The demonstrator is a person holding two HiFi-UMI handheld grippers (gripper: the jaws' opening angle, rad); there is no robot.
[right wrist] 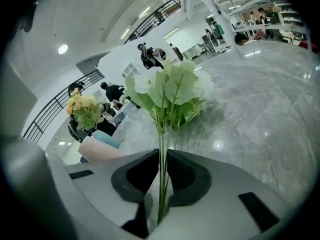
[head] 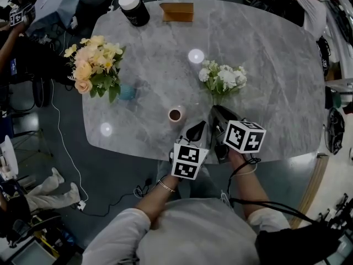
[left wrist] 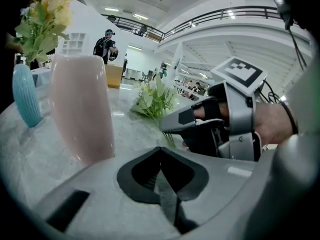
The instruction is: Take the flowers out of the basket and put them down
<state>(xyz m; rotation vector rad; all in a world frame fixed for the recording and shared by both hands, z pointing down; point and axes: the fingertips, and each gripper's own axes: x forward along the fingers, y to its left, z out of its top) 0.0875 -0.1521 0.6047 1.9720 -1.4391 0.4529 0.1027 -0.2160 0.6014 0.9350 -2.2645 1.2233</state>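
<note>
- My right gripper is clamped on the thin green stems of the bunch of white artificial flowers. The stems run straight up between the two dark pads.
- My left gripper has its jaws together with nothing between them. It hangs just left of the right one, at the near edge of the grey marble table.
- The white heads point away from me, low over the middle of the table. I cannot tell whether they touch the marble.
- No basket shows in any view, so I judge the taking-out done and the putting-down to be the step in hand.
- Next I should lower the bunch until it lies flat on bare marble, part the right jaws, and draw back along the stems without dragging them.
- The pale pink cylindrical vase stands near on the left, so I would lay the bunch to the right of it.
- The yellow bouquet in the small blue vase stands well apart at the far left.
</note>
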